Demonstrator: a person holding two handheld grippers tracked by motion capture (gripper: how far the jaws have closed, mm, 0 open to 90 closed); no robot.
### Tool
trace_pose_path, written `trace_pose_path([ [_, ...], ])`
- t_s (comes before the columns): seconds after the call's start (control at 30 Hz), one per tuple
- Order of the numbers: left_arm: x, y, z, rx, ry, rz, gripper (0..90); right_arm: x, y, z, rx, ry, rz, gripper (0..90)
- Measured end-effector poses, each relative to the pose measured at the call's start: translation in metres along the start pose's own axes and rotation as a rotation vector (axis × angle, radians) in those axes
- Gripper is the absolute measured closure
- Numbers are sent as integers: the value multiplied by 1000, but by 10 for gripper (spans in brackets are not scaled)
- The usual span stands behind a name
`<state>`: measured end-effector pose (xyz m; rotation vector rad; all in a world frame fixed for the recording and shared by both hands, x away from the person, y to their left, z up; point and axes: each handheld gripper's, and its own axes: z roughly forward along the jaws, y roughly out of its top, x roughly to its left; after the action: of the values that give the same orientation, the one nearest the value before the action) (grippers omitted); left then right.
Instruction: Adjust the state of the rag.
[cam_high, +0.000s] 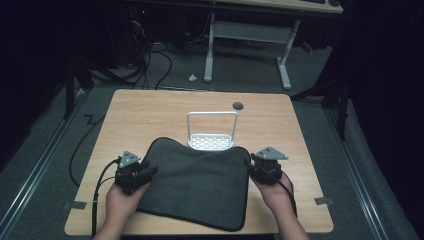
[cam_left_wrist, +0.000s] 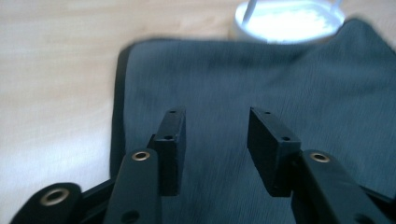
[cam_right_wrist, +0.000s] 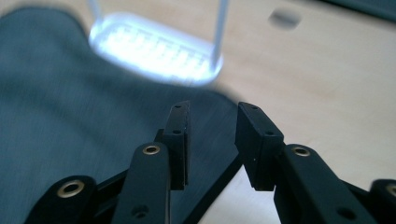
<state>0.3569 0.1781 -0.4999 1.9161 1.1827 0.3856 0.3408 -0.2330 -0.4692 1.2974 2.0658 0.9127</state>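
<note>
A dark grey padded sleeve (cam_high: 195, 182) lies flat on the front half of the wooden table (cam_high: 150, 120). Its far edge overlaps the base of a silver metal stand (cam_high: 212, 142). My left gripper (cam_high: 151, 170) hovers over the sleeve's left edge, open, with nothing between its jaws. In the left gripper view the gripper (cam_left_wrist: 215, 116) points across the sleeve (cam_left_wrist: 261, 79) toward the stand (cam_left_wrist: 289, 21). My right gripper (cam_high: 249, 163) is at the sleeve's right far corner, open. In the right gripper view the gripper (cam_right_wrist: 214, 109) straddles the sleeve's (cam_right_wrist: 70, 102) black trimmed edge, with the stand (cam_right_wrist: 154, 51) beyond.
A round dark cable hole (cam_high: 238, 105) sits in the table near its far edge, also visible as the blurred hole (cam_right_wrist: 285, 18). Bare wood surrounds the sleeve on the left, right and far side. A white desk frame (cam_high: 247, 45) and cables stand on the floor beyond.
</note>
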Motion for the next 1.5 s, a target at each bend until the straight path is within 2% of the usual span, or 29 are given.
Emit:
trace_pose_path([
  [0.03, 2, -12, 2, 41, 11, 7, 591, 4, -9, 4, 24, 6, -4, 656],
  [0.07, 2, -17, 3, 58, 17, 9, 599, 7, -17, 8, 44, 19, -4, 653],
  [0.13, 2, -26, 4, 74, 7, 6, 602, 14, -32, 16, 85, 47, 3, 650],
  [0.2, 1, -29, 6, 90, 7, 16, 607, 20, -43, 20, 126, 56, -19, 650],
  [0.23, -1, -33, 5, 90, 2, 27, 604, 21, -45, 20, 137, 54, -21, 653],
  [0.37, -8, -37, 1, 98, -21, 28, 614, 18, -53, 14, 146, 50, -20, 657],
  [0.47, -22, -45, -6, 102, -61, 44, 620, 13, -59, 7, 142, 46, -15, 657],
  [0.5, -26, -47, -7, 105, -74, 44, 626, 6, -65, 1, 141, 34, -7, 657],
  [0.53, -32, -48, -9, 117, -95, 47, 632, 3, -68, -3, 143, 22, -2, 656],
  [0.57, -39, -49, -12, 148, -152, 32, 634, -1, -71, -6, 142, 8, 3, 654],
  [0.6, -39, -49, -12, 148, -152, 32, 635, -1, -71, -6, 142, 8, 3, 654],
  [0.63, -43, -50, -13, 157, -182, 25, 635, -10, -77, -12, 139, -15, 18, 645],
  [0.67, -46, -50, -13, 155, -195, 32, 635, -10, -77, -12, 139, -15, 18, 645],
  [0.73, -49, -45, -13, 113, -166, 90, 623, -20, -80, -18, 140, -42, 39, 610],
  [0.77, -48, -42, -12, 96, -151, 105, 623, -20, -80, -18, 140, -42, 39, 610],
  [0.83, -39, -35, -3, 64, -124, 99, 613, -20, -80, -20, 122, -30, 54, 604],
  [0.87, -34, -31, 2, 57, -122, 92, 606, -15, -78, -19, 117, -11, 43, 597],
  [0.97, -24, -25, 15, 50, -87, 92, 602, -9, -77, -16, 121, 4, 26, 599],
  [1.0, -21, -24, 21, 70, -82, 93, 608, -5, -77, -14, 128, 13, 14, 609],
  [1.07, -22, -25, 23, 82, -78, 104, 619, -4, -78, -13, 131, 15, 11, 619],
  [1.13, -29, -29, 21, 77, -63, 149, 638, -8, -79, -14, 134, 22, 34, 678],
  [1.23, -33, -30, 20, 77, -85, 151, 686, -14, -80, -13, 129, 22, 39, 732],
  [1.3, -37, -32, 21, 73, -100, 148, 724, -20, -80, -13, 132, 1, 45, 769],
  [1.33, -40, -32, 22, 73, -121, 147, 747, -23, -80, -12, 131, -5, 45, 783],
  [1.37, -43, -32, 24, 74, -135, 148, 788, -33, -80, -12, 136, -40, 47, 800],
  [1.43, -50, -32, 26, 79, -152, 163, 802, -37, -81, -12, 136, -49, 51, 809],
  [1.47, -54, -32, 27, 76, -156, 175, 825, -47, -83, -13, 135, -68, 69, 812],
  [1.5, -58, -32, 27, 78, -156, 188, 832, -50, -84, -14, 133, -74, 81, 813],
])
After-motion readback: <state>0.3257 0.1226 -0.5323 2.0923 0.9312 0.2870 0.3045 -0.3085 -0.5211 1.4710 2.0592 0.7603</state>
